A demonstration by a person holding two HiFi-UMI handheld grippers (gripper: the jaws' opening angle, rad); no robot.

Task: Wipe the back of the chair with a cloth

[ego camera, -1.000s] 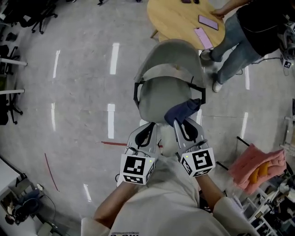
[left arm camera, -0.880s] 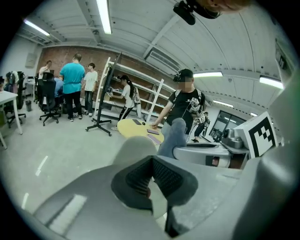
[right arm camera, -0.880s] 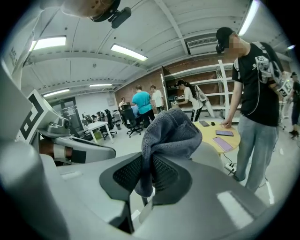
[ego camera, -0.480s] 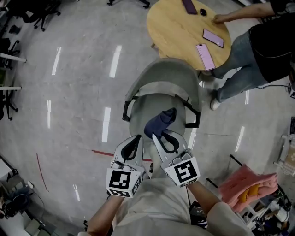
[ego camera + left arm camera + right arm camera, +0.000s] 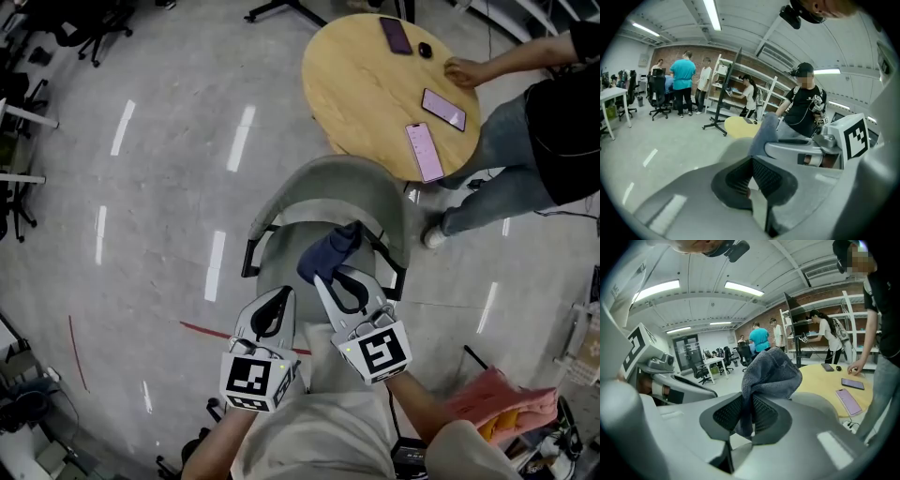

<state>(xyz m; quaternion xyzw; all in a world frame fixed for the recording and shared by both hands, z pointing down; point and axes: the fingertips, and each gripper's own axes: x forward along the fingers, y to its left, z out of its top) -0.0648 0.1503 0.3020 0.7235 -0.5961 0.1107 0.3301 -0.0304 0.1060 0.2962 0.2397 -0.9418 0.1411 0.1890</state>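
The dark blue towelling cloth [image 5: 330,253] is soft, napped and matt. The pale grey moulded chair back [image 5: 328,176] is smooth matt plastic. The round light wooden table [image 5: 370,84] has a smooth satin finish. The grey polished floor [image 5: 159,150] is glossy, with bright streaked reflections. The right gripper [image 5: 323,275] has a matt grey plastic shell and black ribbed pads [image 5: 725,413].

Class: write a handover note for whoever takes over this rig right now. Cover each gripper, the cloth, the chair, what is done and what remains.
Left gripper: jaws shut, nothing between them, held beside the right one.
Right gripper: jaws shut on the dark blue cloth, which bunches out ahead of them.
Grey chair: just ahead and below, its backrest on the far side, by the round table.
Done: cloth in grasp, over the seat.
Left: press it on the backrest and wipe; no contact is visible.
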